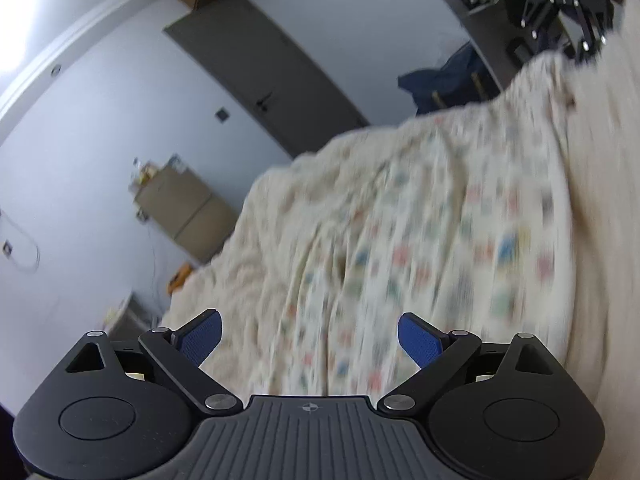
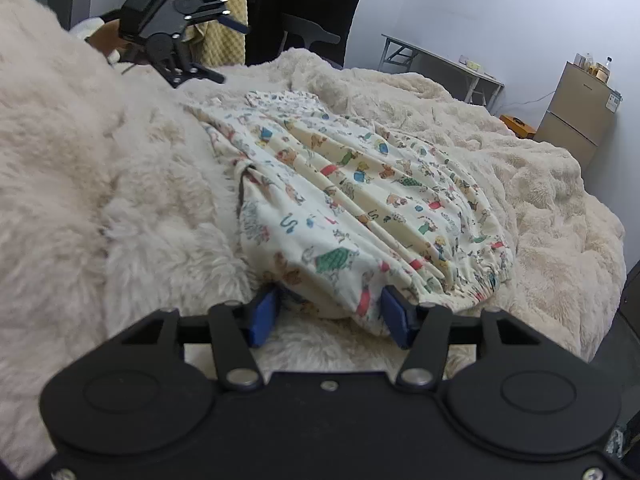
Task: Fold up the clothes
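Both claws [image 1: 310,334] [image 2: 326,314] spread wide over crinkled printed cotton garment [image 2: 360,200] on fluffy blanket [image 2: 100,180].

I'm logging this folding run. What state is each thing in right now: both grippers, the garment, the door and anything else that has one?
Left gripper: open, above the garment, holding nothing.
Right gripper: open, its fingers either side of the garment's elastic hem.
Printed garment: spread on the fluffy blanket, wrinkled, not folded.
Door: closed.
Small fridge: closed.

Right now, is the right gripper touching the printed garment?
Touching. In the right wrist view the right gripper is open, and the printed garment has its gathered hem bunched between the blue pads, pressing against them.
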A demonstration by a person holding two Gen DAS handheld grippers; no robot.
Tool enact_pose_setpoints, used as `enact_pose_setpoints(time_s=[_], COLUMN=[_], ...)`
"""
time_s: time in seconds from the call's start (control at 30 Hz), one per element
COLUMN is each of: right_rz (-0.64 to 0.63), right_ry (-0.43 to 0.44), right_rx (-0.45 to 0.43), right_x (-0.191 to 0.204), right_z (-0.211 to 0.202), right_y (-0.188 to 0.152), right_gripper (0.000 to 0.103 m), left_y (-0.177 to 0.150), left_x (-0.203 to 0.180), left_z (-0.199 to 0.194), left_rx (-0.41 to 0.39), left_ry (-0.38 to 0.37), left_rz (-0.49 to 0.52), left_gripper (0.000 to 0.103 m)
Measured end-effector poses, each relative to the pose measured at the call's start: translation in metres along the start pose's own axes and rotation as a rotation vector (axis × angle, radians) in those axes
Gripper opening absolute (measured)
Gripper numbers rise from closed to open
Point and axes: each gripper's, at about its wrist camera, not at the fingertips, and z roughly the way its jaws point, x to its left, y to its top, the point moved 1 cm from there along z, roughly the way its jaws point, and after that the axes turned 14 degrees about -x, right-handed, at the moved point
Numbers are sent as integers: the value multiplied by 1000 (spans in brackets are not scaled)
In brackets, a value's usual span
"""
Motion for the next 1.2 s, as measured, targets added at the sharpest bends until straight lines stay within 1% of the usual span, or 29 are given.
enact_pose_setpoints(time_s=[0.03,0.13,0.17,0.23,0.33,0.4,0.47,0.53,0.6,0.67,0.73,0.87,0.93,1.0,1.13,1.2], right_rz=[7,12,14,17,4,-7,-18,-32,-49,-62,-75,-102,-112,-124,-156,-164], right_ry=[2,13,17,25,16,1,-11,-23,-28,-22,-27,-57,-70,-84,-80,-85], right_rx=[-16,-37,-44,-59,-45,-32,-25,-23,-27,-50,-71,-91,-94,-90,-73,-72], right_x=[-1,-2,-2,-3,-1,3,6,10,12,14,16,20,22,24,31,32], right_z=[-6,-15,-18,-24,-25,-29,-32,-35,-37,-40,-44,-50,-51,-51,-45,-41], right_y=[1,3,4,6,8,6,2,-2,-5,-6,-5,-3,0,2,3,3], right_gripper=[51,40,39,39,39,39,39,39,39,41,43,43,43,43,43,43], left_y=[11,44,56,80,107,121,128,136,137,138,141,150,151,149,142,139], left_x=[-4,-18,-23,-35,-52,-72,-87,-103,-115,-126,-134,-147,-159,-168,-171,-172], left_z=[7,30,40,58,80,97,105,109,112,112,106,100,99,97,97,95], left_rx=[-16,-58,-65,-78,-78,-62,-37,-8,25,60,99,159,174,173,174,159], left_ry=[-17,-76,-99,-146,-228,-284,-316,-334,-330,-320,-289,-205,-166,-137,-121,-114], left_rz=[-7,-43,-61,-96,-143,-111,-89,-72,-50,-26,2,22,30,30,-2,-15], left_gripper=[93,93,93,92,90,85,74,72,72,72,72,73,73,73,72,71])
